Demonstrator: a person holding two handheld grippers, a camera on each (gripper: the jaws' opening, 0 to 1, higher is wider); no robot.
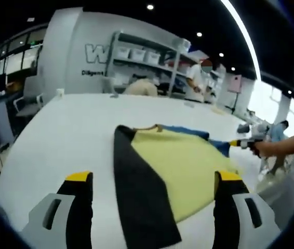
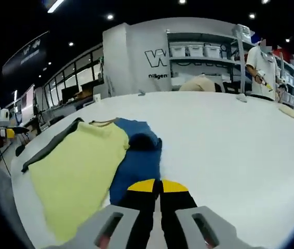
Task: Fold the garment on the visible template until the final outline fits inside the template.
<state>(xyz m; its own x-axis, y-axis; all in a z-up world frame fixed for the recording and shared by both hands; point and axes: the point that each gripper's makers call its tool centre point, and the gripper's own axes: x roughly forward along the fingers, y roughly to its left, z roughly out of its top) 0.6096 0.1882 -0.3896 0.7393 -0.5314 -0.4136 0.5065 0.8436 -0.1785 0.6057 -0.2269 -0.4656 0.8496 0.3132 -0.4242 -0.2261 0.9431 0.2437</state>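
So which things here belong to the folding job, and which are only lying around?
For the job:
- garment, with yellow, black and blue parts
- left tool, open
- right tool, shut on the garment's blue part
- white table

Just around:
- shelf with white bins
- person standing near the shelf

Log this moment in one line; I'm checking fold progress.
left gripper: open, above garment | right gripper: shut on garment's blue sleeve | table: white

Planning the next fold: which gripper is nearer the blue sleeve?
Right. The right gripper has its jaws shut over the blue sleeve, though contact is unclear. The left gripper is open over the garment's black sleeve side, far from the blue.
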